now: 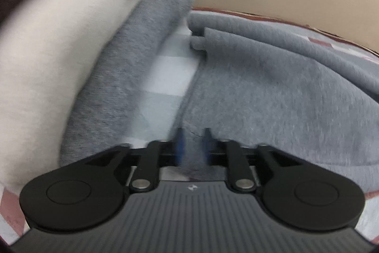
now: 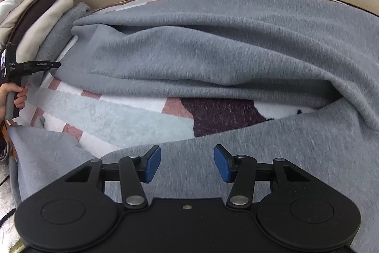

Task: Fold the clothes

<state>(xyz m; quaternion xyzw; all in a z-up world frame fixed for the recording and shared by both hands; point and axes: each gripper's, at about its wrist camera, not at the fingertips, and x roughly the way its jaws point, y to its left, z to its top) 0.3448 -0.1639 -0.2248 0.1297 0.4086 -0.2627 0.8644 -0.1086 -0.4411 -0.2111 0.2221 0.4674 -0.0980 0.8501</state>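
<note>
Between the blue pads of the left gripper point(image 1: 193, 145), in the left wrist view, lies the near edge of the grey garment point(image 1: 272, 96). The pads stand a little apart with cloth in the gap, but motion blur hides whether they press on it, so I cannot tell whether this gripper grips or has let go. The garment spreads ahead and to the right of the jaws. To the left, across a strip of checked blanket point(image 1: 170, 68), sits a stack of folded clothes point(image 1: 59, 44): a white piece on top of a grey one, with something dark above.

In the right wrist view, the right gripper point(image 2: 187, 164) hangs released over another part of the same grey garment point(image 2: 213, 51), its pads point(image 2: 152, 164) well apart with nothing pinched between them. Directly under and ahead of the jaws is a near flap; beyond it a patch of patterned blanket point(image 2: 142, 117) shows, and beyond that the main bulk runs as a long ridge from left to right, crosswise to the jaws. Far to the left, the left gripper point(image 2: 55, 64) touches that ridge's end, held by a hand point(image 2: 11, 96), just beside the folded stack point(image 2: 35, 16).

By my reading, the next fold turns on that crosswise axis: the left gripper is at one end, while the right is nearer the front flap and would need to close on it.
</note>
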